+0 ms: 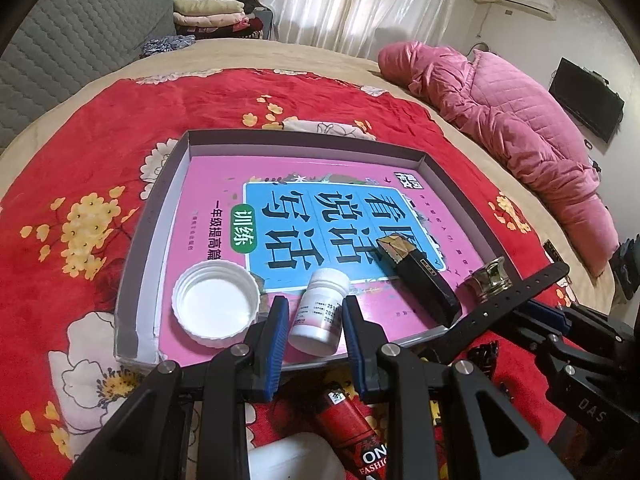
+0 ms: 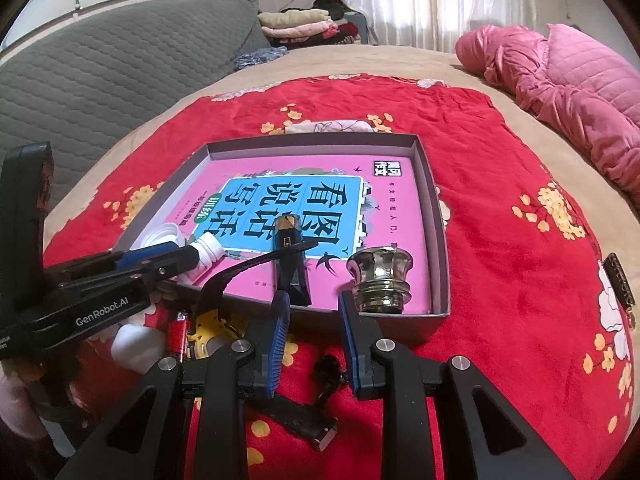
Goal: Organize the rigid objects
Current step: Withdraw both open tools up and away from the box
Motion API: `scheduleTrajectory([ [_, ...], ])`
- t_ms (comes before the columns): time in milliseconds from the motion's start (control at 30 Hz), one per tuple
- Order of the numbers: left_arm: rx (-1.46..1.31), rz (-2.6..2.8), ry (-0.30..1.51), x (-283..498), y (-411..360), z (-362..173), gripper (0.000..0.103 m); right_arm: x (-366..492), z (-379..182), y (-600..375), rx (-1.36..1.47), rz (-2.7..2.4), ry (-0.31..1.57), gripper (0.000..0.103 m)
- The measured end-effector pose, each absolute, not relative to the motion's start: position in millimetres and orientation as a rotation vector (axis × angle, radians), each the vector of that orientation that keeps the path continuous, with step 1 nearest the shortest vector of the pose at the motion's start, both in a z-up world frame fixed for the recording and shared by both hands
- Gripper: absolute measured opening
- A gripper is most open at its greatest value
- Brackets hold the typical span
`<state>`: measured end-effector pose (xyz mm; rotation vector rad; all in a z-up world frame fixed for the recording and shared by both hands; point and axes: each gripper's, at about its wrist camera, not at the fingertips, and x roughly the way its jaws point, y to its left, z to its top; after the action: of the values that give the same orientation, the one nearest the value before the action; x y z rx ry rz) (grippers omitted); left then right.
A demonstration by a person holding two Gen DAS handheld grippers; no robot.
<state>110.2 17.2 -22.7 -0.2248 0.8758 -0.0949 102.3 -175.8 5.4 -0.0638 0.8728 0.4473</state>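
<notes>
Jaws flank the pill bottle [image 1: 320, 312]; only the right view shows the keychain [image 2: 329, 372].

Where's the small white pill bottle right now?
In the left wrist view, the pill bottle lies in the tray, between the left claw fingers, right of the white cap.

You see a matt grey cardboard tray [image 1: 136, 236] holding a glossy paper book [image 1: 208, 184], a smooth white plastic bottle [image 1: 320, 312] and ribbed plastic cap [image 1: 216, 304], a shiny metal knob [image 2: 378, 280], all on plush red floral cloth [image 1: 100, 128].
</notes>
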Motion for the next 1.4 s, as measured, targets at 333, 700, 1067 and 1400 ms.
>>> scheduleTrajectory([
  [333,-0.222,-0.103,0.876,109.2,16.1,-20.9,0.027,102.5,6.9,-183.6,-0.056,0.417,0.872,0.027],
  [700,-0.234,-0.108,0.863,105.1,18.5,-14.9,0.027,98.7,9.1,-188.1,-0.06,0.385,0.858,0.028],
  [1067,-0.235,-0.102,0.857,102.0,21.7,-10.2,0.027,99.0,11.4,-201.4,-0.03,0.354,0.851,0.041],
  [1400,-0.242,-0.084,0.848,96.1,32.9,-4.3,0.027,96.6,13.5,-200.2,-0.023,0.356,0.846,0.042],
])
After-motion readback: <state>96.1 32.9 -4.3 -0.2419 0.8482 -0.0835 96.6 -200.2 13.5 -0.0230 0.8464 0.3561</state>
